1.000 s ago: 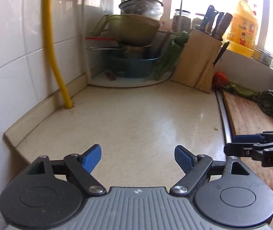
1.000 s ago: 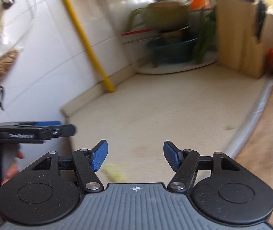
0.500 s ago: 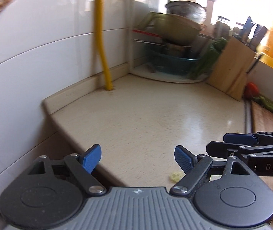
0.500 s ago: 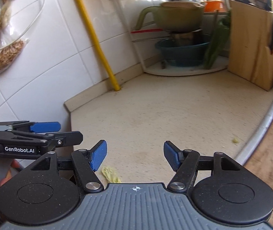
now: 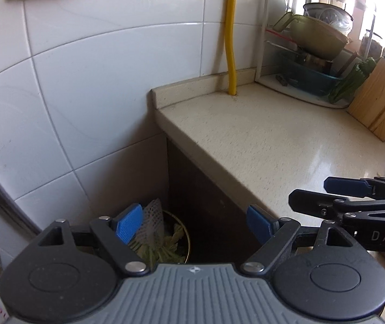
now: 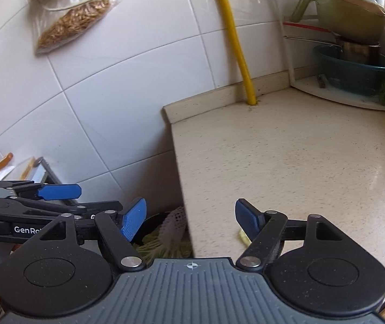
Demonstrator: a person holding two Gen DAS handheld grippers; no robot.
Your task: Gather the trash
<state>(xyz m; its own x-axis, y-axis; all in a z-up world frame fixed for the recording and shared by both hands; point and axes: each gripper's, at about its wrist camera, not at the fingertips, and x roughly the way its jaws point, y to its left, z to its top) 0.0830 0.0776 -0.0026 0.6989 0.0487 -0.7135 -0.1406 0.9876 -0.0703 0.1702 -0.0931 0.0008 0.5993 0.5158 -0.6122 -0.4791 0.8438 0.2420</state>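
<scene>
You're looking at a white tiled wall (image 5: pixel 106 86) and a beige speckled countertop (image 5: pixel 287 140) that's ending at a corner right in front of you. At the far end a corner rack (image 5: pixel 314 40) is holding a green pot, a steel pan and a teal basin, with a wooden knife block (image 5: pixel 378 102) sitting just beside it and a yellow pipe (image 6: pixel 235 40) running down the wall into the counter. A bag of grain (image 6: pixel 73 25) is hanging on the tiles.

Down in the gap beside the counter a dark trash bin (image 5: pixel 185 239) is sitting, already holding green vegetable scraps (image 5: pixel 162 251) and a bit of white foam netting (image 5: pixel 152 216).

Your left gripper (image 5: pixel 192 222) is hanging over that bin with its jaws spread wide and nothing between them. Your right gripper (image 6: pixel 191 217) is sitting right at the counter edge; its jaws have just been opening and they're empty. A small pale green scrap (image 6: pixel 243 236) is lying on the counter just behind the right gripper's right pad.
</scene>
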